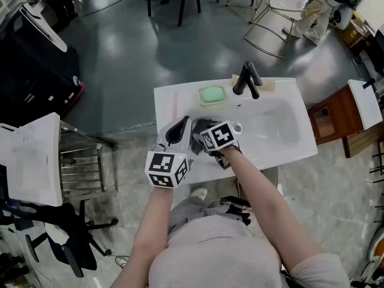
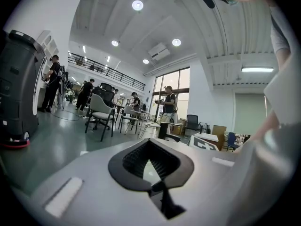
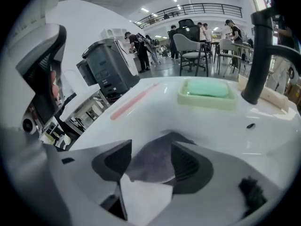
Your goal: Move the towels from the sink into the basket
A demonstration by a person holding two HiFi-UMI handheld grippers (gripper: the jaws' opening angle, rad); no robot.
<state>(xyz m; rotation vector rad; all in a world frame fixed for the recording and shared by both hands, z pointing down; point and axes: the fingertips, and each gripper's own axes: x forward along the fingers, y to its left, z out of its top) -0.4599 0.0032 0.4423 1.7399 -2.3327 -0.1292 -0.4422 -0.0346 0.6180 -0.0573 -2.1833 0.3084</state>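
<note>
A grey towel (image 1: 201,126) lies bunched at the left end of the white sink (image 1: 282,131). In the right gripper view the grey towel (image 3: 153,159) fills the gap between the two dark pads. My right gripper (image 3: 149,163) is shut on it, low over the basin's front left corner. My left gripper (image 1: 177,131) stands just left of the towel with its jaws pointing away from me. In its own view the left gripper (image 2: 150,149) has its tips together and nothing in it. Which thing is the basket I cannot tell.
A black faucet (image 1: 247,80) and a green soap dish (image 1: 212,95) stand on the sink's back rim. A wire-frame stand (image 1: 282,17) is on the floor behind the sink. A metal rack (image 1: 84,167) stands left of me, a wooden cabinet (image 1: 336,116) to the right.
</note>
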